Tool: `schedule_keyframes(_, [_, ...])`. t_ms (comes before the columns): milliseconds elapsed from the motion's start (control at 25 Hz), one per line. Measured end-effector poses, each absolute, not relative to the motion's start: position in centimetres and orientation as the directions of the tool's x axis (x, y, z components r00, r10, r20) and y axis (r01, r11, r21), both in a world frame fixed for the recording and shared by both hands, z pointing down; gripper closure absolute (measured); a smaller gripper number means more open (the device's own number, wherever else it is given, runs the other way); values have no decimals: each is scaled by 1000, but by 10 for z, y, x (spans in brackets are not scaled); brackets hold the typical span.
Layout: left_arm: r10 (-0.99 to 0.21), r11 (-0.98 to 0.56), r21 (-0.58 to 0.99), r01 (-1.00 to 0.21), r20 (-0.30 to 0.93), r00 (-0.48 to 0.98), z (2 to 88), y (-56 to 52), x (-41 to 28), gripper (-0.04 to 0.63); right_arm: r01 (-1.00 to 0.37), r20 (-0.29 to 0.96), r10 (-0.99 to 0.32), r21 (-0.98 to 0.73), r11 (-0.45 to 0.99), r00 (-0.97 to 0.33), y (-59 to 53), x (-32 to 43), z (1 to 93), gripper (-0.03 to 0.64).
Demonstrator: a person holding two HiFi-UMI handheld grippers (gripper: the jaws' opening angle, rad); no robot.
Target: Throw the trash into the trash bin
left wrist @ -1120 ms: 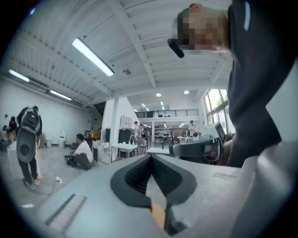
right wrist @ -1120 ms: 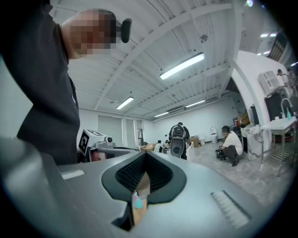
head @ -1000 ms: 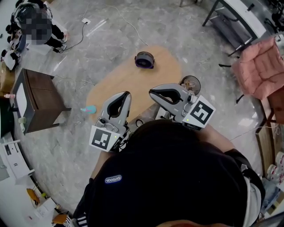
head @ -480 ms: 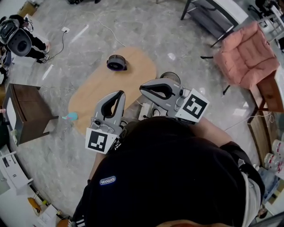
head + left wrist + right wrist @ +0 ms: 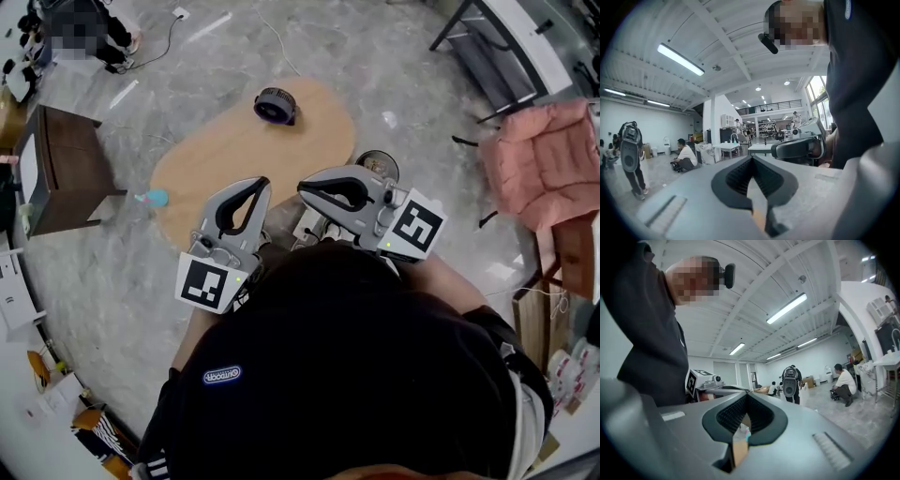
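Note:
Both grippers are held side by side in front of my chest, over the near end of an oval wooden table [image 5: 246,148]. My left gripper [image 5: 261,185] has its jaws closed tip to tip, with nothing between them. My right gripper [image 5: 306,191] is shut the same way and empty. In the left gripper view the left gripper [image 5: 751,158] shows only its closed jaws against the hall; the right gripper view shows the right gripper [image 5: 746,394] likewise. A round bin [image 5: 378,164] stands on the floor just past the right gripper. A small cyan item [image 5: 150,198] lies at the table's left edge.
A dark round object [image 5: 276,105] sits at the table's far end. A brown cabinet [image 5: 58,169] stands at the left, and a pink chair [image 5: 548,164] and a metal frame [image 5: 497,56] at the right. People stand and sit in the hall [image 5: 843,380].
Both grippers stay shut and side by side. The head view has swung, so the table and floor sit differently in the picture.

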State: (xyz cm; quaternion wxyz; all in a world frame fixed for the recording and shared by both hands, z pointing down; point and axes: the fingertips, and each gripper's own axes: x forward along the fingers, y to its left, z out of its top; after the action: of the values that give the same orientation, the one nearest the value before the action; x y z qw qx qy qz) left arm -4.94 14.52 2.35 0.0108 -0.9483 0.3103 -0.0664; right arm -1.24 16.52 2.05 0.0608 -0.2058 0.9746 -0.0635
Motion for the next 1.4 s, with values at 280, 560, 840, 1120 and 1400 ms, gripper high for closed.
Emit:
schedule_keyframes(280, [-644, -763, -40, -646, 146, 751, 37, 142, -109, 594, -337, -84, -348, -124, 933, -934, 156, -69, 20, 587])
schedule_keyframes(560, [-619, -786, -96, -611, 113, 777, 24, 130, -148, 594, -389, -65, -394, -81, 918, -917, 143, -113, 14, 588])
schedule_keyframes(840, [-644, -765, -57, -642, 94, 759, 25, 116, -239, 594, -417, -41, -420, -66, 907, -907, 127, -192, 10, 588])
schedule_keyframes(1120, [-629, -776, -29, -630, 99, 771, 35, 91, -325, 594, -486, -36, -487, -41, 873, -873, 118, -261, 10, 588])
schedule_keyframes(1400, [-434, -901, -45, -433, 162, 886, 52, 64, -321, 594, -666, -48, -667, -48, 745, -743, 114, -265, 11, 588])
